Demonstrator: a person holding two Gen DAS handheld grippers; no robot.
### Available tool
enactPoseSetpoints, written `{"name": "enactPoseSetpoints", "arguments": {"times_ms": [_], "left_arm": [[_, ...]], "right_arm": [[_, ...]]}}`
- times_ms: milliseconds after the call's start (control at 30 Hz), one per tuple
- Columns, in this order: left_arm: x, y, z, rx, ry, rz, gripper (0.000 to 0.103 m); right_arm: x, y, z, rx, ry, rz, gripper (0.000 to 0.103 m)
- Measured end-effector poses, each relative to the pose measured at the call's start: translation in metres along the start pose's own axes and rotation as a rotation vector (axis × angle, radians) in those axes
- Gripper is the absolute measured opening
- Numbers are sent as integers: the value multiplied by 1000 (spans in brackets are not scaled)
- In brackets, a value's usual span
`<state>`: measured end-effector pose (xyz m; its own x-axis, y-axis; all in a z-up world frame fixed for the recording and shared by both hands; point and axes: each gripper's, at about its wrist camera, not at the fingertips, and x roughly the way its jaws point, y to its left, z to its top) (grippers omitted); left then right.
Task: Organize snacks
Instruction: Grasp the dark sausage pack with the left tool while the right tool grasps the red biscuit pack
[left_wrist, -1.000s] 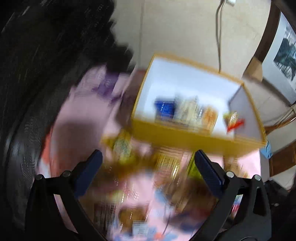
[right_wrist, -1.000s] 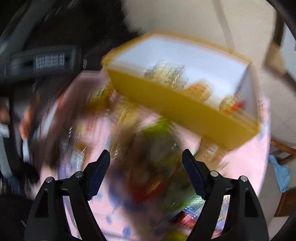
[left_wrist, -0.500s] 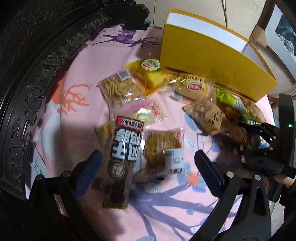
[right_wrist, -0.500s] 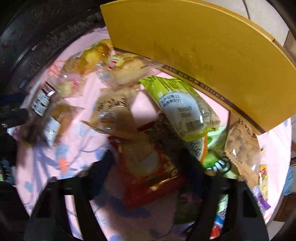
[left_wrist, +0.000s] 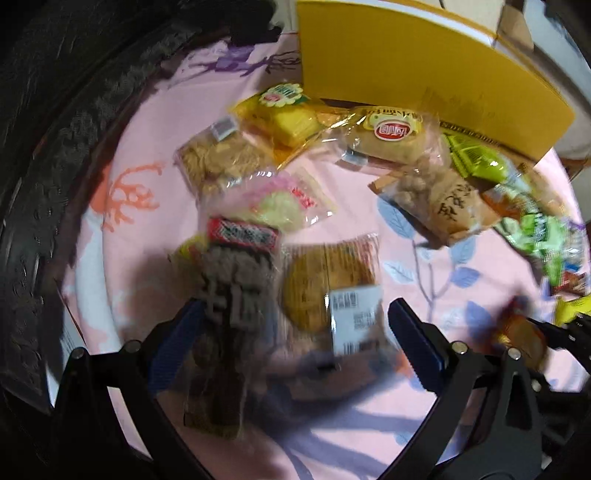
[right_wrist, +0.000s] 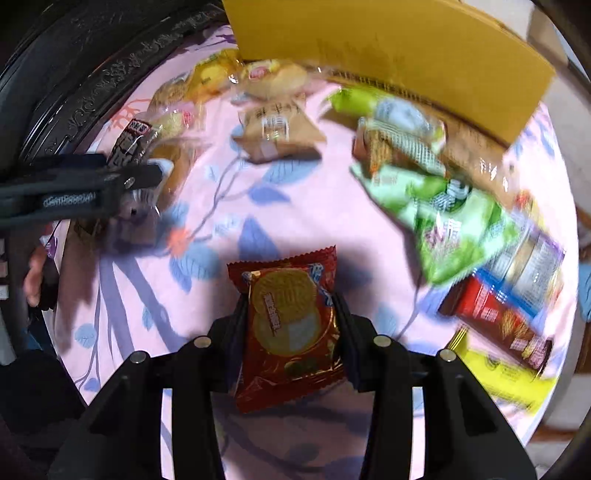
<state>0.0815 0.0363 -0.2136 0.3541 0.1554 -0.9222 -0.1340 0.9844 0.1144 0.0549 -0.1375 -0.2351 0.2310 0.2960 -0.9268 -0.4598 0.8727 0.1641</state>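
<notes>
Right tongs (right_wrist: 290, 317): closed on one red cookie pack (right_wrist: 290, 332), gripped by its two long edges, long axis running straight out along the fingers, clear of the pink cloth (right_wrist: 295, 206) on the desk. Left tongs (left_wrist: 295, 332): spread wide and empty, hanging just above two packs that lie between the fingers, one long dark bar (left_wrist: 236, 306) with its long axis roughly along the fingers, one round-cracker pack (left_wrist: 332, 288) with a white label touching its right side. Whether the fingers touch the cloth I cannot tell; the frame is blurred. Middle ground, left view: one pink-and-white sweet pack (left_wrist: 280, 199), one clear biscuit pack (left_wrist: 218, 162), one tan nut pack (left_wrist: 439, 199). Farther: one yellow cake pack (left_wrist: 288, 114), one bun pack (left_wrist: 391, 133) with a red oval logo. Right side, right view: a heap of green packs (right_wrist: 450, 221), count unclear, at least two; one red-and-blue biscuit box (right_wrist: 498, 306); one yellow pack (right_wrist: 506, 373) at the cloth edge. Farthest: one yellow box (right_wrist: 388, 48), upright wall facing both views, opening not visible here. Bearing: the box lies ahead and slightly right of the red pack; the right hand is the loaded one, and by my judgement the pack must rise over that wall to go in.
</notes>
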Motion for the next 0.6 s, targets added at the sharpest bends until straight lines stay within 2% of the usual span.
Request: {"name": "enactPoseSetpoints", "arguments": {"times_ms": [133,233,300,433,500,533,600], "left_arm": [[12,-12,3,32,-16,63,101],[19,-25,-1,74,-37,139,101],[18,-23,-5,36,-86,136,101],[18,-16,-7,19,-92,94,99],[11,-20,-10,58,-122,93,78],[8,-22,-12,69,-129,87,75],[-1,-23,-13,84,-150,61,60]], "right_arm": [[-1,-1,0,41,-3,5,45],[-1,1,-1,44,-3,3,45],[-1,1,-1,44,-7,-4,45],[-3,-1,-3,50,-8,-9,45],[-1,1,-2,50,-7,-13,45],[-1,2,-1,50,-6,-16,45],[0,3,-1,52,-6,-18,45]]}}
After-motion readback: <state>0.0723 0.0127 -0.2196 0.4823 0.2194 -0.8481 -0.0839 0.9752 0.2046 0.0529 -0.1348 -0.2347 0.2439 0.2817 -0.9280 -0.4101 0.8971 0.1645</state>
